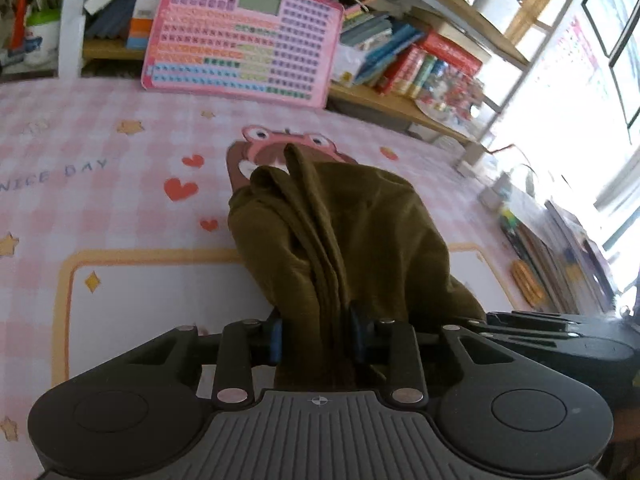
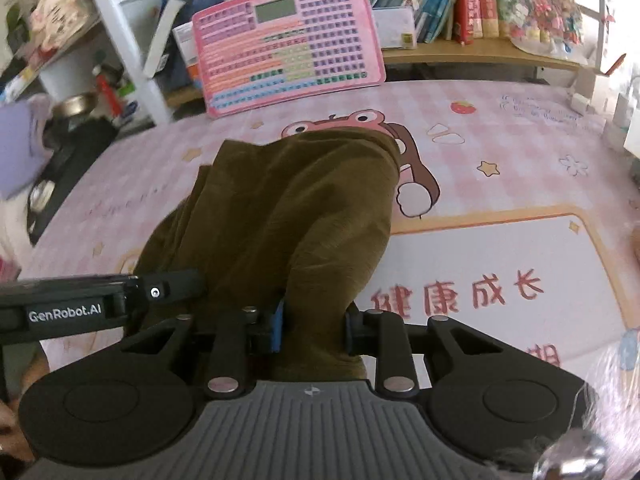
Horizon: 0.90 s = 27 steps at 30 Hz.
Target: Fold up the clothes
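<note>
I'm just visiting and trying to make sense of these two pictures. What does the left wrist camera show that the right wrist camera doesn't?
Only the left wrist view shows the red hearts and the words NICE DAY printed on the pink table mat.

Only the right wrist view shows a strawberry print, red Chinese characters in the mat's white panel, and the GenRobot.AI label on the other tool.

Both show the olive-brown garment pinched by each gripper, left gripper and right gripper, the frog cartoon, the pink keyboard toy and shelves of books.

Pink checked table cover [image 1: 120, 208] with frog print [image 2: 412, 184]; pink keyboard toy [image 1: 244, 36] leaning against bookshelf [image 2: 480, 54].
</note>
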Motion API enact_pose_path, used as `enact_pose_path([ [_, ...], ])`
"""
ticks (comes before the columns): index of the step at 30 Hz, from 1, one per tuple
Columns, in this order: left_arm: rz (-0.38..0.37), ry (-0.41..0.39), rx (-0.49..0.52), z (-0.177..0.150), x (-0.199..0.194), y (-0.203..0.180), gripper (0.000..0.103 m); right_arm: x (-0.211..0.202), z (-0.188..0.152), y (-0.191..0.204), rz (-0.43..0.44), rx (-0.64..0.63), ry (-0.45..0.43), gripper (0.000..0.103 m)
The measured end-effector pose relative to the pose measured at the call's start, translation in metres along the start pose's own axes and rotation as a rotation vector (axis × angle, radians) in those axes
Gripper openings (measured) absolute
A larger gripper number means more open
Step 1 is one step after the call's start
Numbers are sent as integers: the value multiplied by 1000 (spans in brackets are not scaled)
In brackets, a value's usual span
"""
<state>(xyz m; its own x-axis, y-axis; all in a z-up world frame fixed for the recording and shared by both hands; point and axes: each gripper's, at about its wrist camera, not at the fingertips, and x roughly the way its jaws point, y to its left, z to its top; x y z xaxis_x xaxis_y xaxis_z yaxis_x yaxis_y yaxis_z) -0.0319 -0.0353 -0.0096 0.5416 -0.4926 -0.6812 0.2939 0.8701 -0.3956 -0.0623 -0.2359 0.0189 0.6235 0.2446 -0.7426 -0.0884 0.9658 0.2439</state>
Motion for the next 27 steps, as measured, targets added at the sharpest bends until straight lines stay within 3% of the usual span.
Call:
enact_pose_path([
  [4,-33,53,-14,-8,-3,3,30,-6,-10,-19,45,117,82,25],
  [9,-29,96,-20,-11,2,4,36,-10,-17,-22,40,157,99,26],
  [13,-59,126,-97,-15,10,15,54,-9,-21,-29,20,209,107,45],
  [16,-83,147,-156,-17,17,24,56,-6,-25,-45,64,311,117,51],
  [21,-102,145,-200,-21,22,27,53,0,-33,-57,129,431,130,49],
  [25,-83,113,-158,-20,16,18,35,-1,-30,-46,120,369,119,32],
  [27,-74,97,-136,-19,13,14,32,-5,-28,-37,102,304,102,27],
])
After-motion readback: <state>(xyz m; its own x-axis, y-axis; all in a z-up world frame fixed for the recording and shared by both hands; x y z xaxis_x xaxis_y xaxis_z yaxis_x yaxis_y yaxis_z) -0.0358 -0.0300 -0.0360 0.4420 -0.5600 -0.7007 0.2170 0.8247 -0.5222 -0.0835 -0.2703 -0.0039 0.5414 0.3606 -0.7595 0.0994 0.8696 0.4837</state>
